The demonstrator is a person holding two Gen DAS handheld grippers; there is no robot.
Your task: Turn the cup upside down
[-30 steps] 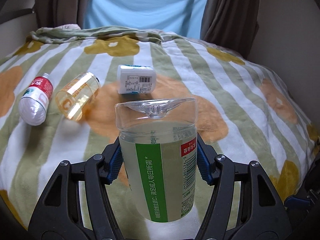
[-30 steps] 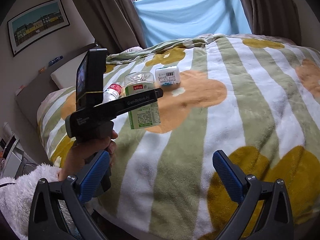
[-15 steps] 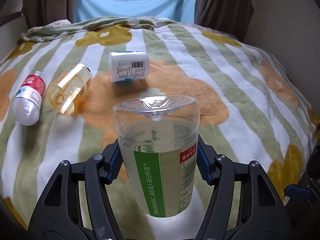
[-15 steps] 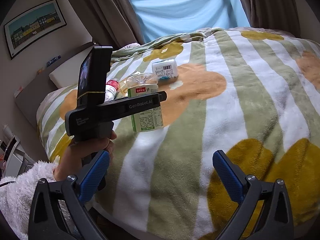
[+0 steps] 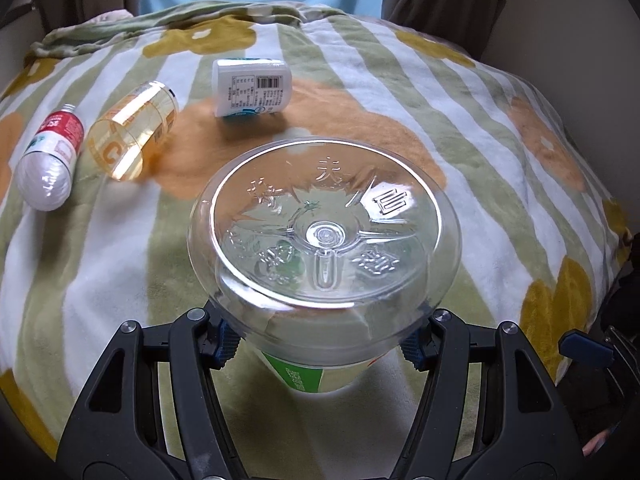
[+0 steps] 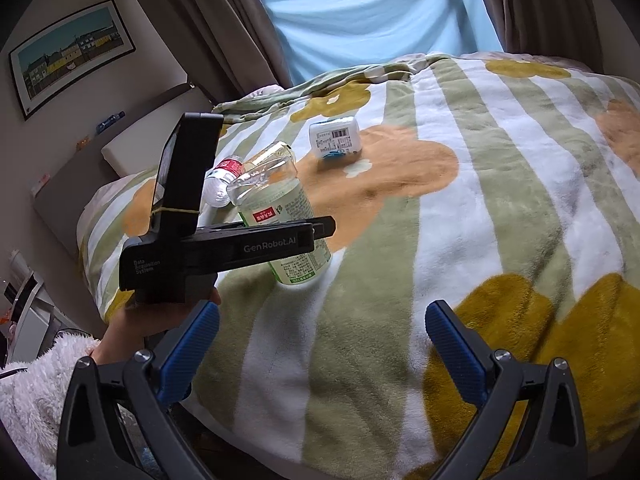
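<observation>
My left gripper [image 5: 320, 344] is shut on a clear plastic cup [image 5: 324, 240] with a green and white label. The cup is upside down, its embossed base facing up towards the camera, its mouth down at the blanket. In the right wrist view the cup [image 6: 284, 220] leans in the left gripper [image 6: 320, 236], its rim at or just above the blanket; contact is unclear. My right gripper [image 6: 320, 356] is open and empty, low over the near part of the bed.
A striped flower blanket [image 5: 500, 128] covers the bed. On it lie a yellow tinted cup [image 5: 132, 136], a red-labelled bottle [image 5: 48, 160] and a white container [image 5: 252, 88]. Curtains and a blue sheet hang behind. A headboard [image 6: 120, 152] is at the left.
The left gripper has tipped downward with the cup, so the cup's base now faces the camera. The cup has come lower, towards the blanket. The right gripper has barely moved.
</observation>
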